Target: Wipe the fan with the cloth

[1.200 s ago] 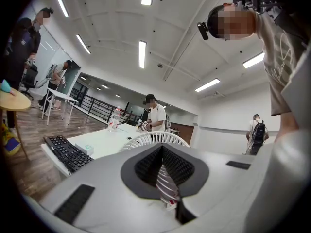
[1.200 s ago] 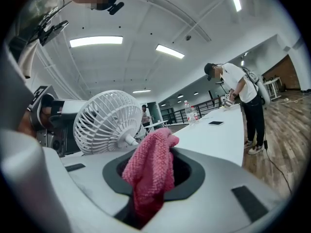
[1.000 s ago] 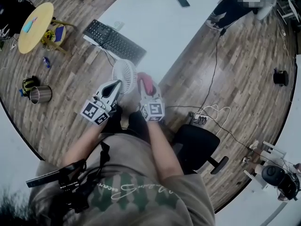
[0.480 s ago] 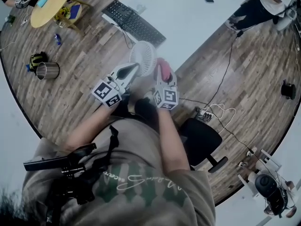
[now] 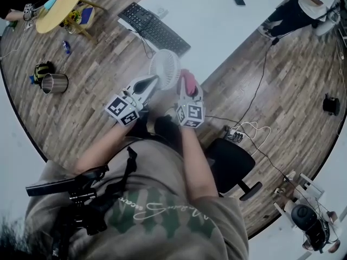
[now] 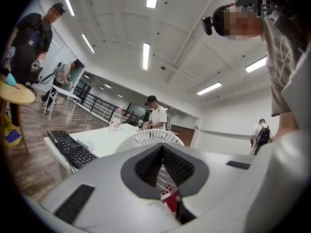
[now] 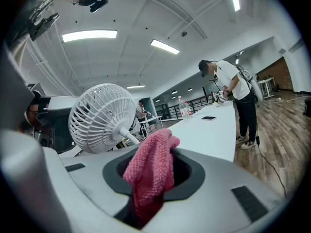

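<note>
The fan (image 7: 102,118) is white plastic, its grille ribbed; the cloth (image 7: 150,171) pink, nubbly knit; the bench (image 5: 217,26) smooth matt white.

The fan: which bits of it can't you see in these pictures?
Left gripper view: the fan shows only its top rim; the left gripper itself covers the rest.
Right gripper view: the fan's foot is hidden behind the cloth and the right gripper.
Head view: the fan is too small to show its blades, or whether the left gripper pinches it.
</note>
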Demonstrator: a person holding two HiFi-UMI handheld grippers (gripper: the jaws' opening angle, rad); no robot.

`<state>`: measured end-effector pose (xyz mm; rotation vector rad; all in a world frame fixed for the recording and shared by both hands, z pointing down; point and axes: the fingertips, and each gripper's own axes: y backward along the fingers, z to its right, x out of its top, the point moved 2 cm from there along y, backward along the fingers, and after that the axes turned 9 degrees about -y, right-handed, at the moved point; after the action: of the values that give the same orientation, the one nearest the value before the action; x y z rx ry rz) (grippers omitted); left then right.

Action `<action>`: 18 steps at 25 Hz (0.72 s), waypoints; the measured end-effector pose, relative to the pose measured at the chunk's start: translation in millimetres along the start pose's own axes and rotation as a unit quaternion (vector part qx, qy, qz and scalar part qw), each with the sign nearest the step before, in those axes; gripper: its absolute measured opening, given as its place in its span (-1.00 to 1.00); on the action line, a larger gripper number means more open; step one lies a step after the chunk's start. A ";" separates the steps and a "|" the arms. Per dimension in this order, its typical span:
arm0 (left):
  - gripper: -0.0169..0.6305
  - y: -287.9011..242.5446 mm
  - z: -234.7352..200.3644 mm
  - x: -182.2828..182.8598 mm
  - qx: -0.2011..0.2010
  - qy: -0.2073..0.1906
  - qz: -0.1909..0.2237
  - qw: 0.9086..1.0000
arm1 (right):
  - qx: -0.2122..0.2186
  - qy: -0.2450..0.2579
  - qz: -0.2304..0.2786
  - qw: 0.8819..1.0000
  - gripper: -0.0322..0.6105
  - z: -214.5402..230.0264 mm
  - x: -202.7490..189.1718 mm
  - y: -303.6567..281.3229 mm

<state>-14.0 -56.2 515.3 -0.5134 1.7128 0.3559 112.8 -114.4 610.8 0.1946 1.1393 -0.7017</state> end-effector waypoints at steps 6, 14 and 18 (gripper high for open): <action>-0.98 2.1 -1.8 1.0 0.004 0.000 0.003 1.000 | -0.007 -0.002 -0.007 1.000 -0.59 3.1 -6.3 0.4; -0.98 3.9 0.2 -1.8 0.009 -0.001 0.001 1.000 | -0.015 -0.027 -0.009 0.999 -0.59 12.0 -19.6 4.3; -0.98 4.6 4.2 -1.7 0.009 -0.002 0.000 1.000 | -0.015 -0.030 -0.004 0.999 -0.59 12.1 -20.1 6.3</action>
<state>-12.5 -49.9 515.9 -0.4985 1.7114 0.3411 121.2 -107.1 632.5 0.1432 1.0920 -0.6935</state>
